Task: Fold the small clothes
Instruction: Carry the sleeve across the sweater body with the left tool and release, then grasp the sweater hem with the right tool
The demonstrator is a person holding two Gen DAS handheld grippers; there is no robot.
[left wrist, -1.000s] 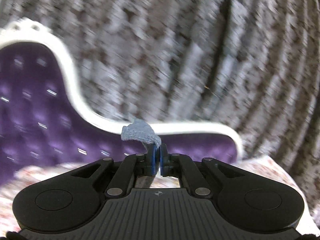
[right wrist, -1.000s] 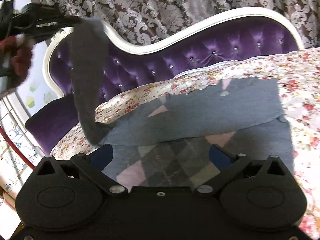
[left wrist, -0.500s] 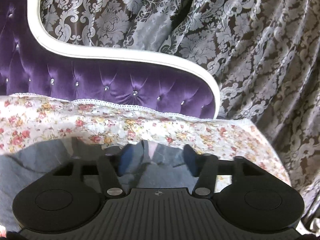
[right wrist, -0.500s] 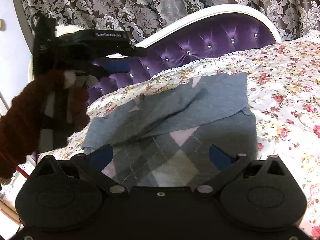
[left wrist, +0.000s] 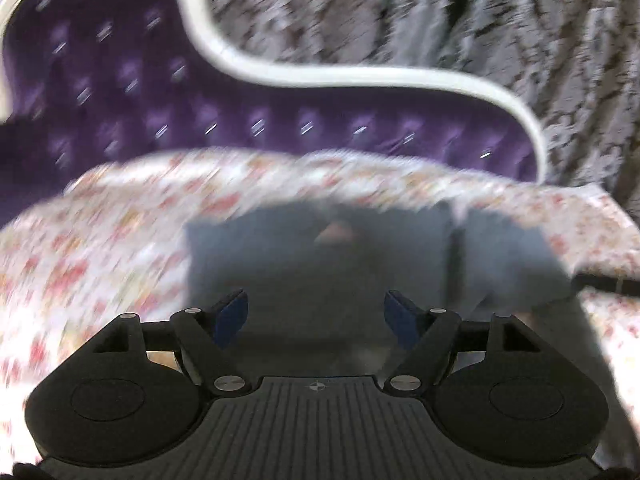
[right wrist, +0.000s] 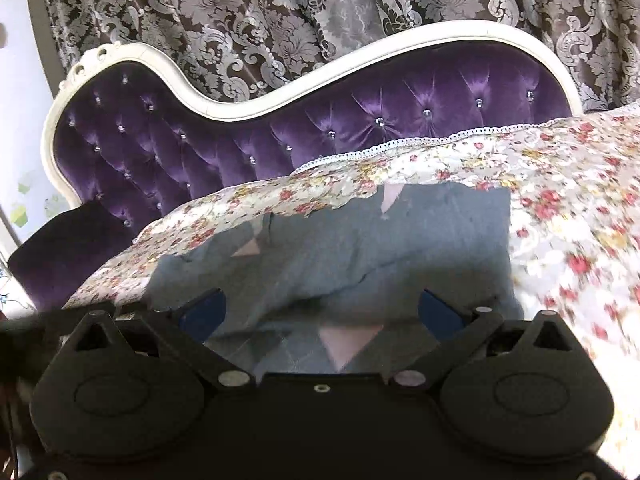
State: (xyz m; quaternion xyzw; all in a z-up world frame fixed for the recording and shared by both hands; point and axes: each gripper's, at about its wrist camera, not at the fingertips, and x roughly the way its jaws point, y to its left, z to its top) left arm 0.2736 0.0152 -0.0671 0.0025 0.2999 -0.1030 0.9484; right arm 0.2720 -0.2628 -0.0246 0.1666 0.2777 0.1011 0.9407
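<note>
A small grey sweater (right wrist: 360,256) with pink and grey diamond pattern lies partly folded on the floral sheet (right wrist: 560,216); a grey sleeve lies across its body. It also shows, blurred, in the left wrist view (left wrist: 340,264). My left gripper (left wrist: 316,314) is open and empty, just above the sweater's near part. My right gripper (right wrist: 322,310) is open and empty, low over the sweater's near edge. A black piece of the left gripper shows at the left edge of the right wrist view (right wrist: 24,320).
The floral sheet (left wrist: 100,240) covers a seat with a purple tufted backrest (right wrist: 280,128) framed in white (right wrist: 248,108). A patterned grey curtain (right wrist: 280,20) hangs behind. The left wrist view is motion-blurred.
My left gripper held the grey sleeve up, shut on it; it then opened, let go, and dropped low beside the sweater. The sleeve now lies across the body. My right gripper stayed open.
</note>
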